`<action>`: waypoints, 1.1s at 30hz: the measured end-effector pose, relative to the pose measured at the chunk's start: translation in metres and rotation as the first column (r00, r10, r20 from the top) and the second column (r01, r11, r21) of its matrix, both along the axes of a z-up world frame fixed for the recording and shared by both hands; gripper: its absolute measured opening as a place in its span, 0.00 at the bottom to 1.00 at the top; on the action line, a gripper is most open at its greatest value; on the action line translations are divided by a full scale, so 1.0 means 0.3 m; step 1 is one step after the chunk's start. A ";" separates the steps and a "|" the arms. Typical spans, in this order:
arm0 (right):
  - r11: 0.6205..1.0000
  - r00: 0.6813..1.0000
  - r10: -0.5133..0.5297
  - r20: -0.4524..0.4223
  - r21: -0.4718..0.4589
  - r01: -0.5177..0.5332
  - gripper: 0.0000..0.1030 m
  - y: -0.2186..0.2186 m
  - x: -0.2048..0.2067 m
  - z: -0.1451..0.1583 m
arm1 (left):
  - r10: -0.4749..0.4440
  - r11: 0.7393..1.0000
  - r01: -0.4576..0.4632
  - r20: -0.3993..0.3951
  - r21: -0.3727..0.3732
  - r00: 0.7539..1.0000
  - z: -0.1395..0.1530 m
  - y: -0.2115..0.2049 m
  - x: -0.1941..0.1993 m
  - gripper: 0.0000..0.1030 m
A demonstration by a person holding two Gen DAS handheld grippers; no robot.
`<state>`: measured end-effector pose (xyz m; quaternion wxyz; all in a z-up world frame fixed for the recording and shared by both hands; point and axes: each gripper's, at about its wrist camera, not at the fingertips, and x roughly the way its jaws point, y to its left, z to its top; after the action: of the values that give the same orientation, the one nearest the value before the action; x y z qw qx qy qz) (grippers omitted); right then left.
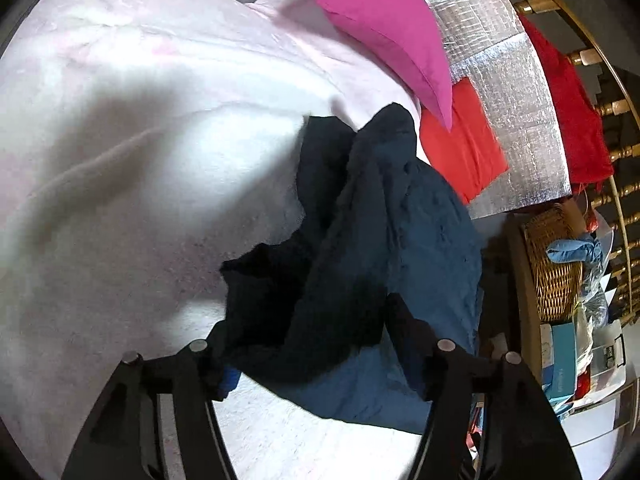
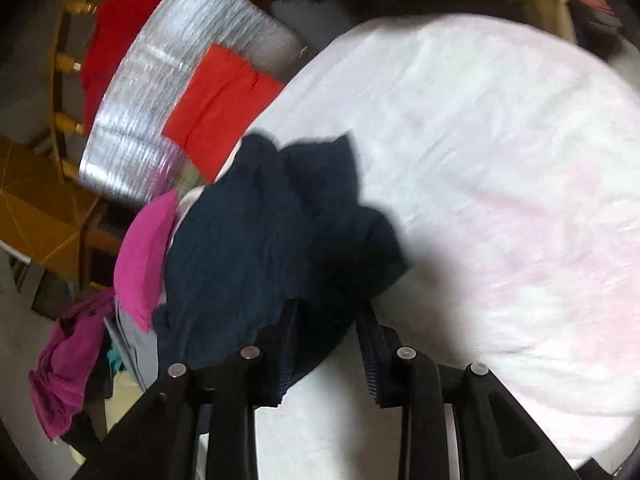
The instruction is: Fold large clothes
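Downward both tilt — left gripper [image 1: 320, 356] spread, right gripper [image 2: 326, 344] pinching navy garment [image 2: 256, 236].

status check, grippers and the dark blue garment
Left gripper jaws apart, dark blue garment bunched between. Right gripper likewise. Pink pillow beside it.

A home bedroom: a pale pink bedsheet [image 1: 160, 80] is covering the bed, a wicker basket [image 1: 554, 264] sitting beside it.

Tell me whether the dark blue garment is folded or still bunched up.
Bunched up. The dark blue garment lies crumpled in irregular ridges on the pale pink bedcover, with no flat, squared layers.
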<state>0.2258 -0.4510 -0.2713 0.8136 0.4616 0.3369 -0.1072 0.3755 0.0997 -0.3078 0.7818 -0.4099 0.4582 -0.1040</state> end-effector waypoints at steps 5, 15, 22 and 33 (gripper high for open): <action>0.994 0.993 -0.100 0.064 0.040 0.097 0.66 -0.146 -0.056 0.031 | -0.003 1.000 0.003 0.016 0.012 1.000 0.012 0.006 -0.023 0.67; 0.999 0.999 0.041 -0.016 0.009 -0.041 0.55 -0.098 0.212 -0.067 | -0.031 0.999 0.030 0.037 0.035 0.999 -0.011 -0.020 0.008 0.55; 0.974 0.995 0.104 -0.004 -0.201 -0.103 0.16 0.016 0.142 0.054 | -0.046 0.997 0.038 0.117 0.067 0.992 0.036 -0.033 0.023 0.46; 0.988 0.999 0.052 0.002 -0.143 -0.051 0.68 0.010 -0.004 0.056 | 0.011 1.000 -0.011 0.013 0.024 1.000 0.017 0.051 -0.053 0.74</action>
<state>0.2246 -0.4481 -0.2544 0.8481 0.3936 0.3375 -0.1088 0.3595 0.1150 -0.3027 0.7902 -0.4025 0.4519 -0.0969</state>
